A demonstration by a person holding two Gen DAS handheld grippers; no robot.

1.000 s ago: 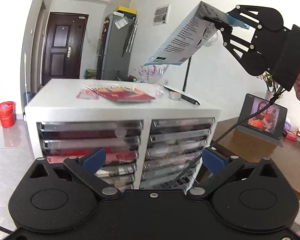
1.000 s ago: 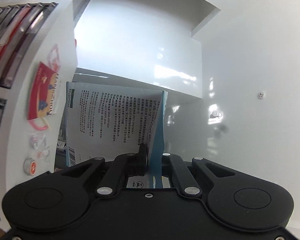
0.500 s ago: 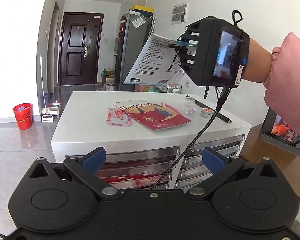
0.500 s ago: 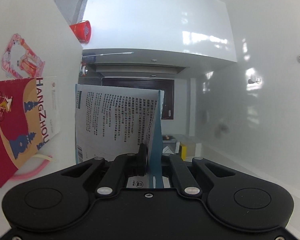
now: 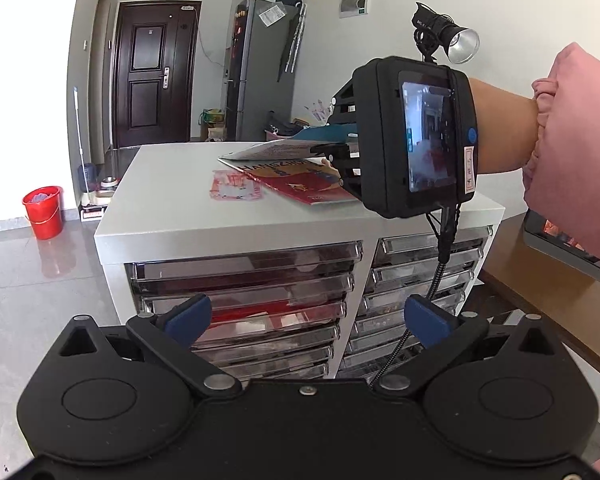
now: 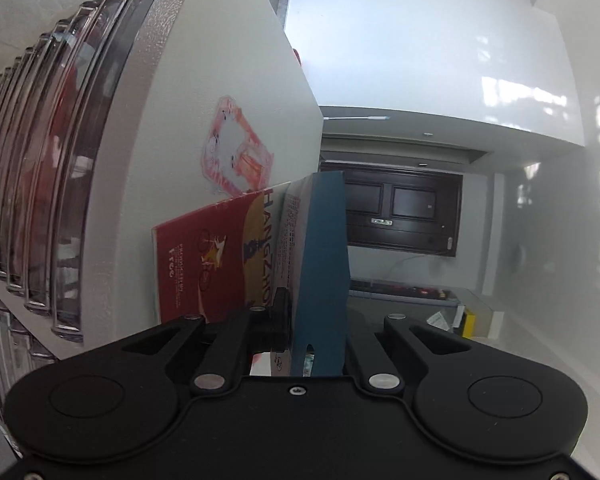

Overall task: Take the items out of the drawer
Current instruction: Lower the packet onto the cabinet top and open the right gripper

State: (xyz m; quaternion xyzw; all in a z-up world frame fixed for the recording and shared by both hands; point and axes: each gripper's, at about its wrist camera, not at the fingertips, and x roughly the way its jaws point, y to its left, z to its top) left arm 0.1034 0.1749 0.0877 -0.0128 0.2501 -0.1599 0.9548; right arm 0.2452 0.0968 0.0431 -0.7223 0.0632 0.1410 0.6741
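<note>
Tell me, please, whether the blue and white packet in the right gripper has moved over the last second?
Yes. The packet has come down from high above the drawer cabinet to just over the red booklet on its top.

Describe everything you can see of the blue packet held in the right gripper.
The packet is thin and flat, teal-blue on one face, white with dense black print on the other. It looks like glossy paper or plastic. The right gripper pinches one end. The packet lies nearly level, low over the red booklet on the cabinet top; whether they touch is unclear.
</note>
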